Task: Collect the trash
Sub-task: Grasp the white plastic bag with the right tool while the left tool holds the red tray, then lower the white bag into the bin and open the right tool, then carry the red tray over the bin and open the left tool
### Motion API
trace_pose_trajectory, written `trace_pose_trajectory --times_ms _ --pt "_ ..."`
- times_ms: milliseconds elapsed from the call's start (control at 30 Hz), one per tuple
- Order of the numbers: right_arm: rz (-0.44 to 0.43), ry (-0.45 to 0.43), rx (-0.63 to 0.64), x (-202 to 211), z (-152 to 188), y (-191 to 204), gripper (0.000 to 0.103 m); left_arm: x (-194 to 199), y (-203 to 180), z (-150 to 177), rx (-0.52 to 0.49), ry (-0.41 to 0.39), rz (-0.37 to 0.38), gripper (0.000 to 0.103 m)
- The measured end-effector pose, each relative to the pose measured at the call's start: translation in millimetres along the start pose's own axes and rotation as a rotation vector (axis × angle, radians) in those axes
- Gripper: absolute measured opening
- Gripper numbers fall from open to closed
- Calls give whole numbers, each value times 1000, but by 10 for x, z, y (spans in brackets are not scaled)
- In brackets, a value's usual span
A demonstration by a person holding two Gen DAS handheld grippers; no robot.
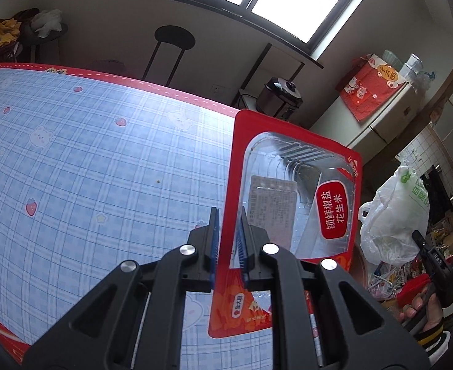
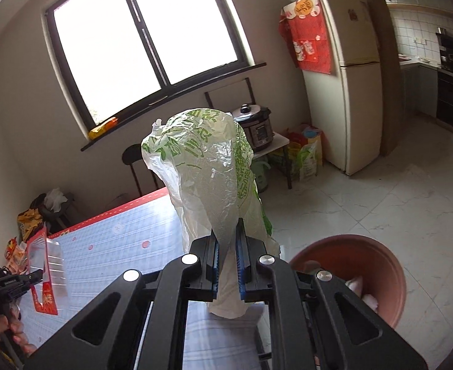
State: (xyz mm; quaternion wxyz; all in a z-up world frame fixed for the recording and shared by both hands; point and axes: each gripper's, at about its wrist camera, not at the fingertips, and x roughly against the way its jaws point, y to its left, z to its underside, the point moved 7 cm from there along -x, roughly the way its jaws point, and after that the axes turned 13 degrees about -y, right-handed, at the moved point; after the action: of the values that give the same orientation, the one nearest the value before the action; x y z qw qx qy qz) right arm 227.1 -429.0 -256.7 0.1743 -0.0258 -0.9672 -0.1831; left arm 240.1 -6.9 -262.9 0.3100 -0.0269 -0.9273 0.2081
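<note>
Left gripper (image 1: 229, 243) clamps packet (image 1: 288, 191), right gripper (image 2: 228, 262) — bag (image 2: 208, 166)

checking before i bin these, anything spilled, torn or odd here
Nothing spilled or torn shows. The red packet in the left gripper looks empty through its window. The right gripper pinches a crumpled plastic bag beside the bin. One small crumb sits on the tablecloth.

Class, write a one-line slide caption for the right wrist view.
Right gripper clamps a crumpled white-and-green plastic bag above the checked table, a reddish-brown bin waiting alongside.
</note>
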Motion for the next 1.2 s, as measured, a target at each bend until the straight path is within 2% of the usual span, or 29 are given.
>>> trace_pose_trajectory --times_ms 100,200,367,467,500,533,600,700,833,1200 --pt "90 22 -47 107 112 -539 11 -51 -296 102 -32 18 21 15" --pt "139 46 -67 139 234 -939 11 -96 -593 198 -65 32 35 15" --pt "138 96 -104 33 406 -1306 11 -168 -1009 358 -114 52 58 15" --pt "106 153 -126 -71 501 -1370 16 -201 -1241 419 -138 56 70 15" --pt "97 161 -124 -77 508 -1352 33 -210 -1308 430 -144 56 75 15" --pt "98 152 -118 -64 488 -1347 60 -215 -1379 442 -150 56 79 15" --pt "91 106 -105 -5 381 -1328 77 -222 -1520 468 -164 55 89 15" --pt "94 78 -99 103 221 -1376 91 -252 -1736 496 -191 58 110 15" --pt "130 43 -66 302 11 -1471 98 -323 -2124 591 -232 70 157 15" --pt "204 17 -47 817 -130 -1870 98 -745 -3394 1149 -365 146 304 17"
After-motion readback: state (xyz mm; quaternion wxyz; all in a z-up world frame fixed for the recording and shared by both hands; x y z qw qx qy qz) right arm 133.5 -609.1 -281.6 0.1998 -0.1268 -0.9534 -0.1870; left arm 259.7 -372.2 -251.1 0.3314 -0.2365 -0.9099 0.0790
